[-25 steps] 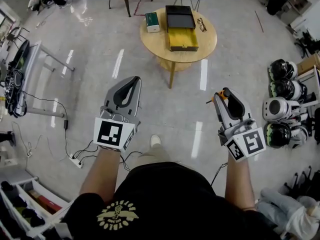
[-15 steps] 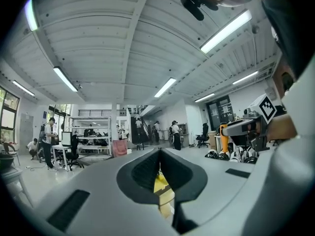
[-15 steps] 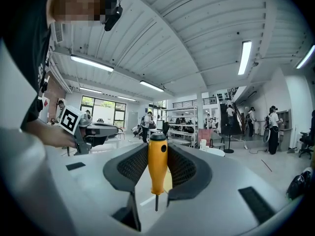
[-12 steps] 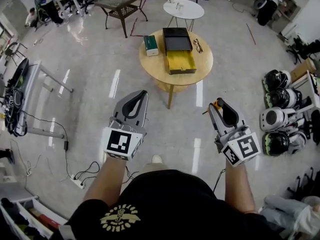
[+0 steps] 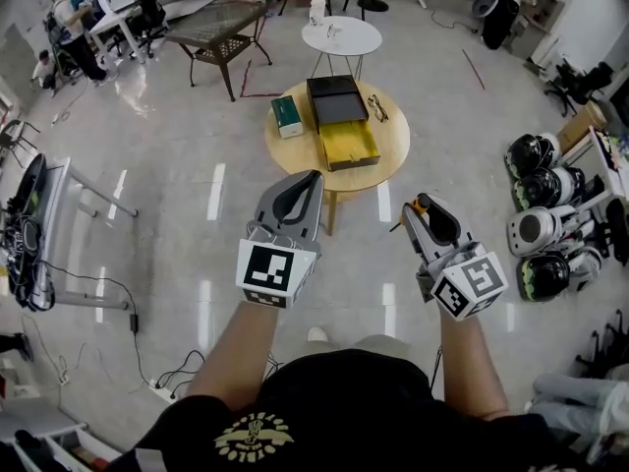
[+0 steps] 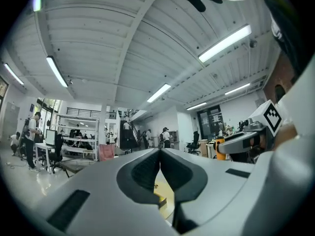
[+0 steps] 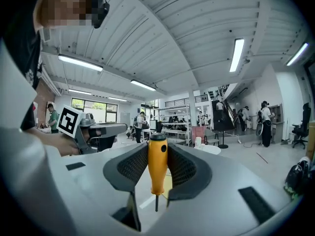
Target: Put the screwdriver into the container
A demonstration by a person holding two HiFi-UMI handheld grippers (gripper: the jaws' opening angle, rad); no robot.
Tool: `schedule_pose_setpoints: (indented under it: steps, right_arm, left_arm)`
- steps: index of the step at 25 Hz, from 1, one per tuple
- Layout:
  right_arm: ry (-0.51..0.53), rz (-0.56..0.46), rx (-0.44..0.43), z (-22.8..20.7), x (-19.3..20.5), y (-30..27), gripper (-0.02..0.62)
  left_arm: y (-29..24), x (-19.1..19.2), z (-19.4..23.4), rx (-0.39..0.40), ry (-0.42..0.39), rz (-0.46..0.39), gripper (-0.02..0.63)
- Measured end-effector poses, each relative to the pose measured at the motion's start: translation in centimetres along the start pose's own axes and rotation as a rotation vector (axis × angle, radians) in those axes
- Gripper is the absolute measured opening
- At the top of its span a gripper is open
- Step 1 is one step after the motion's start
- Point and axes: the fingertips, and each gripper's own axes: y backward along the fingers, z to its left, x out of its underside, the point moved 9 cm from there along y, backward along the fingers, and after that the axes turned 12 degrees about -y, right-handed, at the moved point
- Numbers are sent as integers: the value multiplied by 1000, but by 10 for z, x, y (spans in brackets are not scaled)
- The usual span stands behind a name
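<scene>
An orange-handled screwdriver [image 7: 157, 165] stands upright, shaft down, between the pads of my right gripper [image 7: 158, 156], which is shut on it. In the head view that gripper [image 5: 423, 210] hovers above the floor, just short of the round wooden table [image 5: 393, 150]. An open yellow container [image 5: 347, 146] lies on the table with a black tray [image 5: 336, 101] behind it. My left gripper [image 5: 301, 191] hangs at the table's near edge, its jaws pressed together with nothing between them [image 6: 160, 154].
A green box [image 5: 286, 116] and a pair of glasses [image 5: 378, 107] also lie on the wooden table. Beyond it stands a small white round table [image 5: 341, 35]. Helmets [image 5: 539, 232] line a rack on the right, and a desk with cables [image 5: 34, 219] is on the left.
Both grippers have moved forward toward the round table, which now lies closer. The left gripper has shifted right. The screwdriver stays held in the right gripper.
</scene>
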Motion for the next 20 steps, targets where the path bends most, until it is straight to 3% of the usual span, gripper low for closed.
schedule_pose_setpoints:
  steps: [4,5,9,15,20]
  right_arm:
    - [-55,1,22,-9,-9,-32,137]
    - [-45,-7,13,-14,-12,-40,137]
    - [7,-79,-5,-33,-26,-48,137]
    - [34,-18,16,-59,-4,-17,137]
    - [47,8,14,-70,-5,-9,137]
  left_arm:
    - [-39,-16,8,17,-171,-42,18]
    - [-45,-13,10,9,-174,-41,18]
    - [-58,17,14,-26,-46,33,18]
    - [-39,28,12,-78,-41,42,18]
    - [-27,48,22,-140,-12,104,18]
